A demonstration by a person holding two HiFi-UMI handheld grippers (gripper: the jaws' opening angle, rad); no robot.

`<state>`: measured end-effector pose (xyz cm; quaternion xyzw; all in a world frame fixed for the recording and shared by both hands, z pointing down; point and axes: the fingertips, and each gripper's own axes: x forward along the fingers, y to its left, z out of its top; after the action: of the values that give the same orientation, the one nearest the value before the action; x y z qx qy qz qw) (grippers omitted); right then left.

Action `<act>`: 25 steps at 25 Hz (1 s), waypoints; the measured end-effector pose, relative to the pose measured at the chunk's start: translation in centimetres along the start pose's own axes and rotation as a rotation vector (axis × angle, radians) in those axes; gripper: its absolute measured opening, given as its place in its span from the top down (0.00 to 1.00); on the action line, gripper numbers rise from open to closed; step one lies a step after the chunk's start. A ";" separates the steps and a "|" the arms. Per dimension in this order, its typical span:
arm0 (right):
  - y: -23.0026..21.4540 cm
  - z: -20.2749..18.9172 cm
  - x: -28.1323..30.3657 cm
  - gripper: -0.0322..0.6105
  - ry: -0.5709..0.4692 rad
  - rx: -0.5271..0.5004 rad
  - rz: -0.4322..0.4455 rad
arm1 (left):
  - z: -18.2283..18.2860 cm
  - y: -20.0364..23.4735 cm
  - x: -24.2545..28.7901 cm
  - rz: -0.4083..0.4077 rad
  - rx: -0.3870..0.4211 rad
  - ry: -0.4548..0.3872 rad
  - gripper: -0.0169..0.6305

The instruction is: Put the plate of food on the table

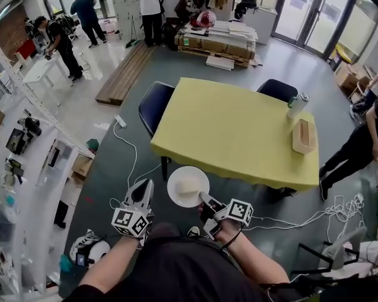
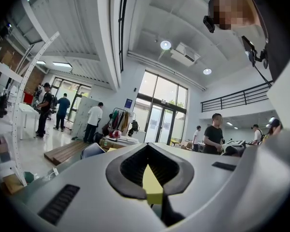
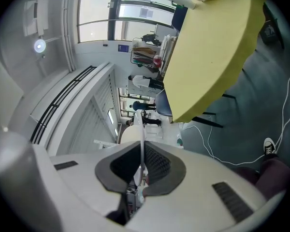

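1. A big open workroom with a grey floor holds a rectangular table under a yellow cloth [image 1: 239, 131]. A dark blue chair [image 1: 154, 106] is tucked at its far left side, and a light wooden box [image 1: 303, 136] and a slim metal can [image 1: 297, 106] stand near its right end. Several people stand well off along the walls.
2. The round white plate carrying a pale mound of food [image 1: 188, 186] is not yet on the table. It hangs over the floor just short of the table's near edge, close to the near left corner.
3. The right gripper [image 1: 205, 200] is clamped on the plate's rim on the side nearest the person. In the right gripper view the plate [image 3: 141, 129] shows edge-on as a thin white line pinched between the dark pads, with the yellow tabletop [image 3: 212, 47] beyond it.
4. The left gripper [image 1: 143, 190] carries nothing. Its tips meet in the left gripper view [image 2: 147, 166], and only a sliver of yellow table shows through the gap behind them.
5. The plate reaches forward from the right jaws toward the table, so the bare cloth lies straight ahead and a little to the right. The right hand alone bears the plate, while the left hangs beside it without touching.
6. The likely next step is to carry the plate forward over the edge, keeping it level so the food stays put.
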<state>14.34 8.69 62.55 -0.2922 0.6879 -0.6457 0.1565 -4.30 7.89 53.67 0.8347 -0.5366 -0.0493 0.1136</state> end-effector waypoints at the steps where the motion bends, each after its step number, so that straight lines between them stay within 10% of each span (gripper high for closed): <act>1: -0.1 0.4 0.2 0.92 0.001 -0.001 0.001 | 0.1 0.1 0.3 0.003 0.001 -0.001 0.96; 25: 1.8 9.7 21.0 0.92 -0.068 0.027 -0.052 | 6.0 18.2 17.8 -0.111 -0.038 -0.007 0.96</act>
<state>3.33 -11.76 63.01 -0.3297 0.6656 -0.6485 0.1668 -14.17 -16.36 53.03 0.8607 -0.4888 -0.0687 0.1248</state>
